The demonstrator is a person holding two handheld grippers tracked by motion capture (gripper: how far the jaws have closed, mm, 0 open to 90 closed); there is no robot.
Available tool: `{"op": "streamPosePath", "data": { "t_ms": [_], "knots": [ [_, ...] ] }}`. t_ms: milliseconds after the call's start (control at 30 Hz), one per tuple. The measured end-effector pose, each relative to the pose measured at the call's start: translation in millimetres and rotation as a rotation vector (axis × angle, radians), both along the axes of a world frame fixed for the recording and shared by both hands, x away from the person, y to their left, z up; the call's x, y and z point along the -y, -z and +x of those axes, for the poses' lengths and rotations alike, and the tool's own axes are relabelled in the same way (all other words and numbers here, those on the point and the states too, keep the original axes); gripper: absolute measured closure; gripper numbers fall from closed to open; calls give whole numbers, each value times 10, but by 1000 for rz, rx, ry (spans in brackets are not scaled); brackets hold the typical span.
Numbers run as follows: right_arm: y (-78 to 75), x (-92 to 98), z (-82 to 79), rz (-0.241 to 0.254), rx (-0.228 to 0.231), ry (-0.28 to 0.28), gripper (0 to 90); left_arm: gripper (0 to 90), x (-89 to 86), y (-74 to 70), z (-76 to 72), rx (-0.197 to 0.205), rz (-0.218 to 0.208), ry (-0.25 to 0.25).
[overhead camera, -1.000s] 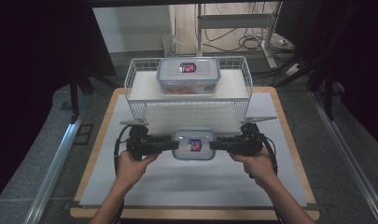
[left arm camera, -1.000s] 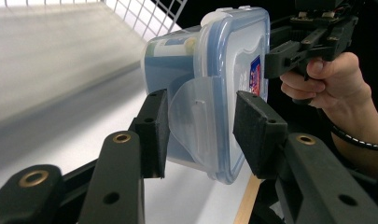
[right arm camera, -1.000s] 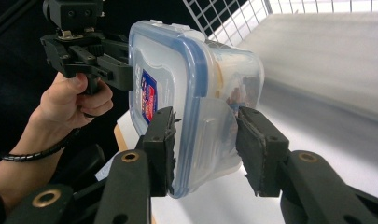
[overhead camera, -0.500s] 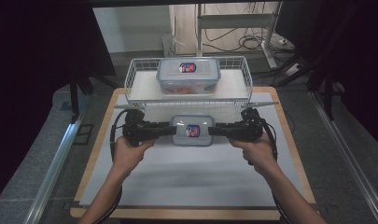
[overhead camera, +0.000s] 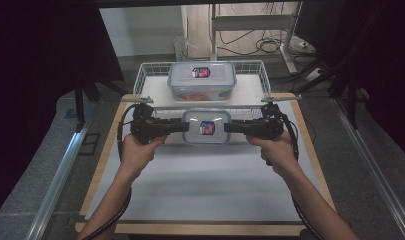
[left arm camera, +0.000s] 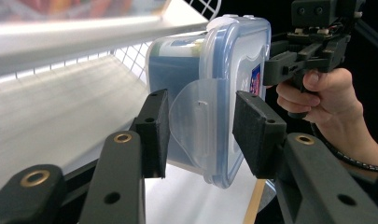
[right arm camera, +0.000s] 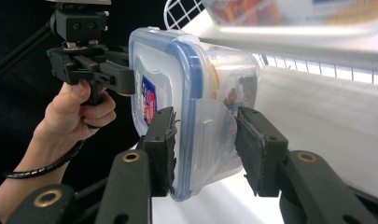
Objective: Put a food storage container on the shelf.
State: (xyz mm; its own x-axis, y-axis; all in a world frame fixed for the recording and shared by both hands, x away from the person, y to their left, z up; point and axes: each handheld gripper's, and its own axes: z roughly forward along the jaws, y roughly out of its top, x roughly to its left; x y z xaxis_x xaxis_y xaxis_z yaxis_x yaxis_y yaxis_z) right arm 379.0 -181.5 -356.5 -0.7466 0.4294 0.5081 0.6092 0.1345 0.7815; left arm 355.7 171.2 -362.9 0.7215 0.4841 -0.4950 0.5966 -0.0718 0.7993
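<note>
High view — lidded container (overhead camera: 206, 128) between left tool (overhead camera: 185, 127) and right tool (overhead camera: 227, 127), both pinching its ends.

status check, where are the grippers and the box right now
Left gripper and right gripper clamp opposite ends of the clear lidded box, held clear of the table. Wire basket with a second box sits just behind.

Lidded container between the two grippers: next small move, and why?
Probably keep lifting it level toward the wire rack's lower shelf. The container hangs clear of the table, clamped at each end flap by the left gripper and right gripper. The top shelf already holds another box.
</note>
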Motion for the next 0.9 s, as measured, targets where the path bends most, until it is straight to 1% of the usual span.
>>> {"op": "streamPosePath", "data": {
  "t_ms": [233, 467, 900],
  "knots": [
    [-152, -28, 89, 9, 16, 8, 584, 568, -29, -156, 88, 8, -9, -15],
    [-296, -58, 201, 19, 31, 18, 584, 568, -56, -288, 190, 16, -30, -34],
    [-512, -72, 409, 59, 38, 34, 582, 568, -65, -547, 359, 29, -30, -56]
  ]
}}
